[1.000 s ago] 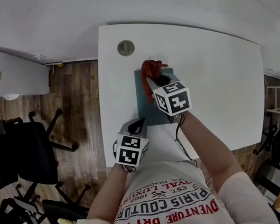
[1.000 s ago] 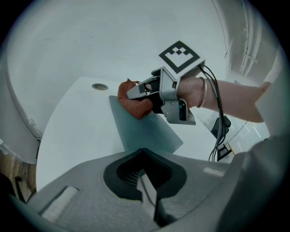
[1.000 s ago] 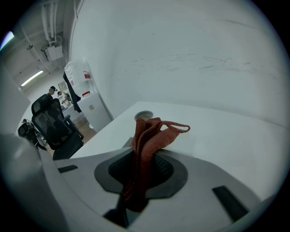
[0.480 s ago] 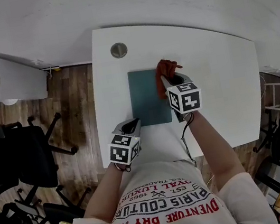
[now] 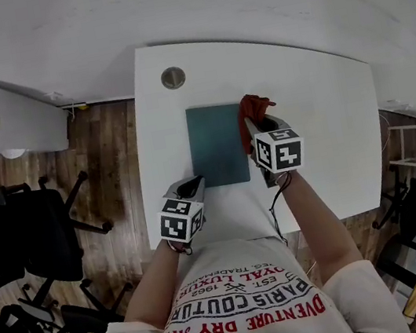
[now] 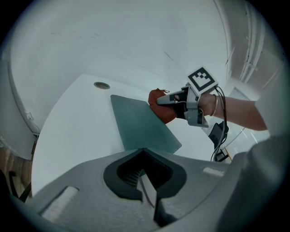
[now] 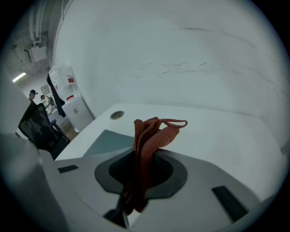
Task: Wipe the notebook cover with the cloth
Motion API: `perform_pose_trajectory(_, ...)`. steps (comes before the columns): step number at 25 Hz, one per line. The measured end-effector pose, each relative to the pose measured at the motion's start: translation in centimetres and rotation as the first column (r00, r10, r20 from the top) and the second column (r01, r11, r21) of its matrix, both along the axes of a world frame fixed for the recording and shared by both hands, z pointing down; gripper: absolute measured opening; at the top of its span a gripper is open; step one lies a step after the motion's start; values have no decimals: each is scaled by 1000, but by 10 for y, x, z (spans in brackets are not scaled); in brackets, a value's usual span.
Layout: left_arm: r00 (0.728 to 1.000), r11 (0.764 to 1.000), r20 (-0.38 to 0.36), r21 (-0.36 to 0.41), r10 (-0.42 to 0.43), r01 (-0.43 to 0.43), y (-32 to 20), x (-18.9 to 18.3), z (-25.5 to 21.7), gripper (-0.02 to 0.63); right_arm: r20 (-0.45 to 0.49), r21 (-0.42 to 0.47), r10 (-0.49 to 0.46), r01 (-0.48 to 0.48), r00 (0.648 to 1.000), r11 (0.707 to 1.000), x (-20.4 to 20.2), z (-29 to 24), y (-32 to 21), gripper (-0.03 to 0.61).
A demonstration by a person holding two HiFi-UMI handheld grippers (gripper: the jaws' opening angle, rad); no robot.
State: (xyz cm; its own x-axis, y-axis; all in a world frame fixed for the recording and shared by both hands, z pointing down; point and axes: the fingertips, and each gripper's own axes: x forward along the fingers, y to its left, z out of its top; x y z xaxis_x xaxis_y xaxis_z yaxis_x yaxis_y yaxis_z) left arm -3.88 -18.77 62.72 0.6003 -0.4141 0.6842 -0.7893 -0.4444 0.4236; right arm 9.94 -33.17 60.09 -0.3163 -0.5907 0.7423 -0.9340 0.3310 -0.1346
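On the bench (image 5: 328, 124), the right gripper (image 5: 255, 125) jaws pinch the cloth (image 5: 254, 105) at the notebook's (image 5: 217, 146) 3 o'clock edge, wiping seemingly part done, while the left gripper (image 5: 193, 183) jaws stay out of it, pressed together.

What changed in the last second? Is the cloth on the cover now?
The right hand-held gripper, shut on the cloth, swept to the person's right, from the far middle of the notebook to its right edge; the cloth is mostly past that edge. Nothing taken or let go. The notebook stayed put; the left hand-held gripper stayed shut and empty at the near edge of the table.
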Motion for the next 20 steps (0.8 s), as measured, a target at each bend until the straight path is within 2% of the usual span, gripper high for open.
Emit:
perform_pose_trajectory(4,1000,1000,-9,-2,3,-3,2,1,-2,9,61,16,-121,121,991,993,-51,-16,25,77)
perform_pose_trajectory(11,999,999,-31,-33,29,-30,2,0,-2,9,192,-55,-176,189,966,980,-130,-11,62,77)
perform_pose_trajectory(15,999,999,-44,-29,33,-34,1,0,-3,9,203,-81,-193,213,960,974,-152,-2,69,77)
perform_pose_trajectory(20,998,999,-50,-18,40,-41,0,0,-3,9,197,-107,-173,196,965,975,-152,13,66,77)
